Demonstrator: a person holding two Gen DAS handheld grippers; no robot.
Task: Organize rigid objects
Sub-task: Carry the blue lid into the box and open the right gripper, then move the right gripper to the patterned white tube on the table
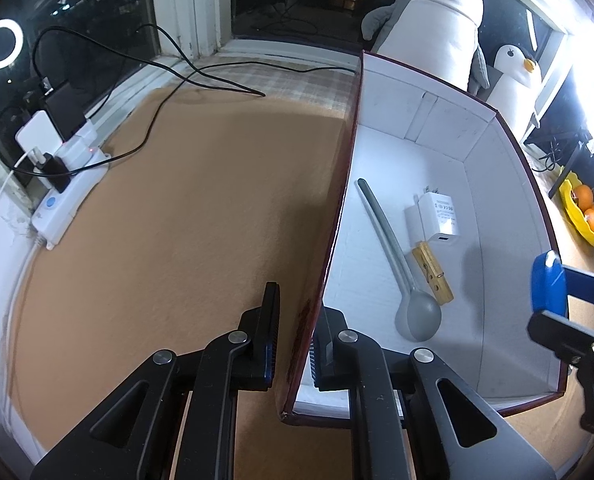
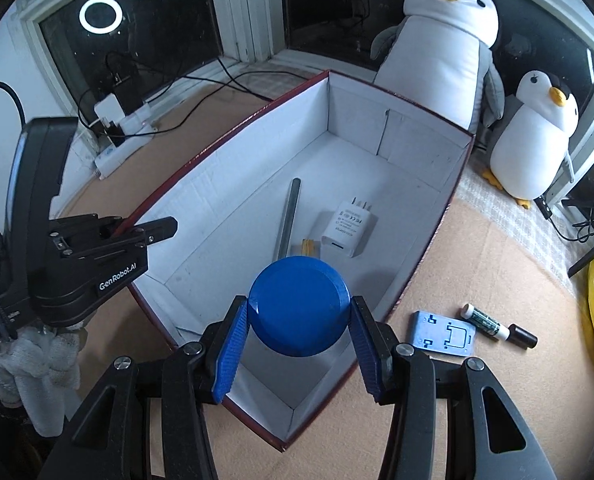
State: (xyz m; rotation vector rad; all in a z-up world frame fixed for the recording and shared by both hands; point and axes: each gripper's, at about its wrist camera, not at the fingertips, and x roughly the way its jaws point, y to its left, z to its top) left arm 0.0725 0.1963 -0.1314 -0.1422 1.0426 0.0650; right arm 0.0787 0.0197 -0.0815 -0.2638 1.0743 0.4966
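right gripper (image 2: 299,354) clamping blue disc (image 2: 299,306), over box (image 2: 237,208)

We can read one clear mark: white lettering "GenRobot.AI" on the black body of the left tongs (image 2: 153,236), seen from the right wrist view. The white charger (image 2: 349,226) lying in the box (image 2: 425,240) carries a printed label with small grey lettering and certification symbols, but we cannot make out the words in either view. A green-labelled stick (image 2: 485,321) on the bench (image 2: 477,248) bears print too small for us to read.
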